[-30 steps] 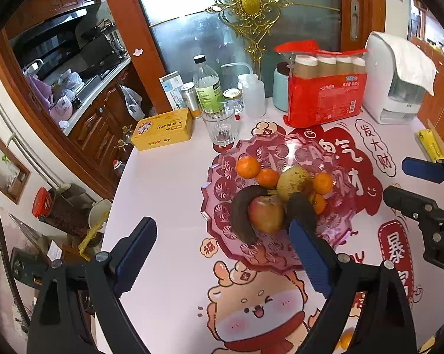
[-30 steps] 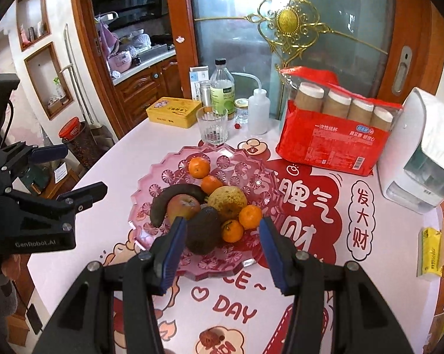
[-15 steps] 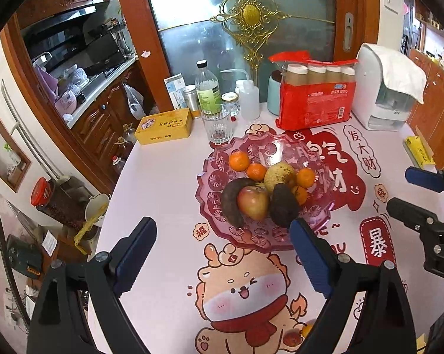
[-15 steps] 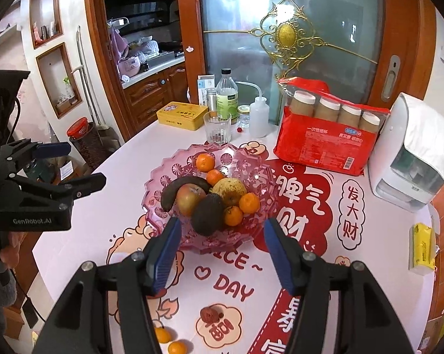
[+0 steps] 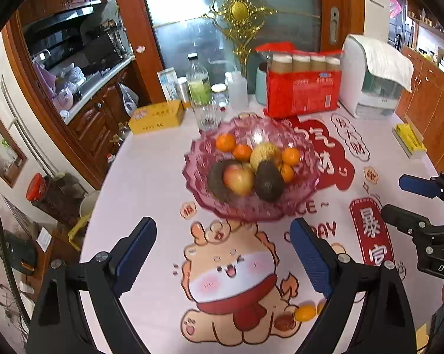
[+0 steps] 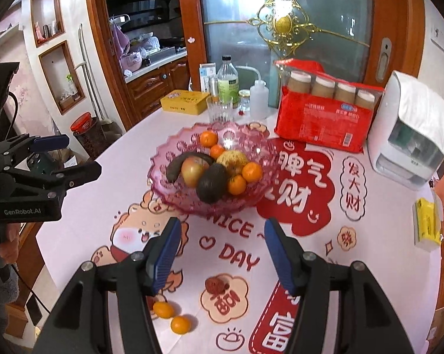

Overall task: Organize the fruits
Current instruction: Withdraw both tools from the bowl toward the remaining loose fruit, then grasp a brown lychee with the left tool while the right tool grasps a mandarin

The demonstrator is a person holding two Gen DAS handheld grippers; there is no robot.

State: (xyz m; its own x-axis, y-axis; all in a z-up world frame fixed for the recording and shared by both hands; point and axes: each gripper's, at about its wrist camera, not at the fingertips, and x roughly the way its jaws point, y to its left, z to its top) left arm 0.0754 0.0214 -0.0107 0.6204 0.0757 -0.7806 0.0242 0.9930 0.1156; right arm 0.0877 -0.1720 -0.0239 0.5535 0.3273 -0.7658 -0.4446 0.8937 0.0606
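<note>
1. Two small round orange kumquats (image 6: 171, 316) lie loose on the printed surface (image 6: 354, 253), well apart from the pink glass bowl (image 6: 163, 174).
2. Left gripper (image 5: 222, 261) and right gripper (image 6: 220, 253) hover spread apart, holding nothing.
3. The fruit looks light, smooth and prone to rolling; gripping across the middle seems safest.

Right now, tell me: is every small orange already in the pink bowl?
No. In the right wrist view two small oranges lie on the tablecloth, outside the pink bowl.

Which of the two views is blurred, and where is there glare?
Left wrist view: motion blur smears the pink bowl and the bottles behind it; bright window glare washes out the top. Right wrist view: sharper, printed words on the tablecloth are legible, with a small highlight on the bowl's inner wall; fisheye bends edges in both.
</note>
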